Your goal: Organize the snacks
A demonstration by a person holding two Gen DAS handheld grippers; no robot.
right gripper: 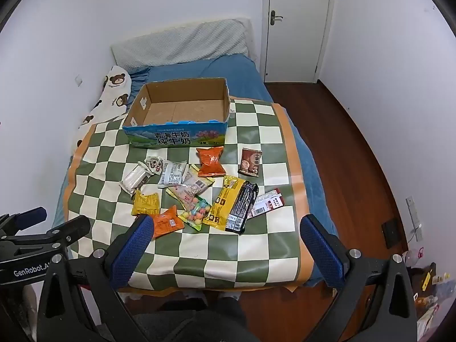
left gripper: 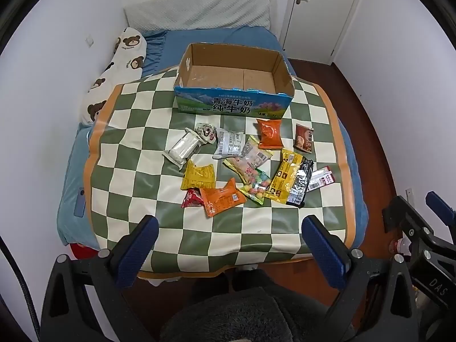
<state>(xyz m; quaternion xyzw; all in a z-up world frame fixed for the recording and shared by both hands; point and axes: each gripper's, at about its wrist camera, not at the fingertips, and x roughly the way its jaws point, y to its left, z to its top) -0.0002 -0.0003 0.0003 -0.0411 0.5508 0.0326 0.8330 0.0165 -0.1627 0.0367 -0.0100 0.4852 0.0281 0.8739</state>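
At the bottom of both frames the left gripper [left gripper: 229,228] and right gripper [right gripper: 225,226] hang spread wide, holding nothing. Nearest, just above the left one, lies the orange packet [left gripper: 222,201]; the empty box [left gripper: 233,69] stands beyond, at upper centre.

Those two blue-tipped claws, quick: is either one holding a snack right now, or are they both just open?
Left gripper: jaws wide open, holding nothing, short of the snacks.
Right gripper: jaws wide open, holding nothing, also empty.
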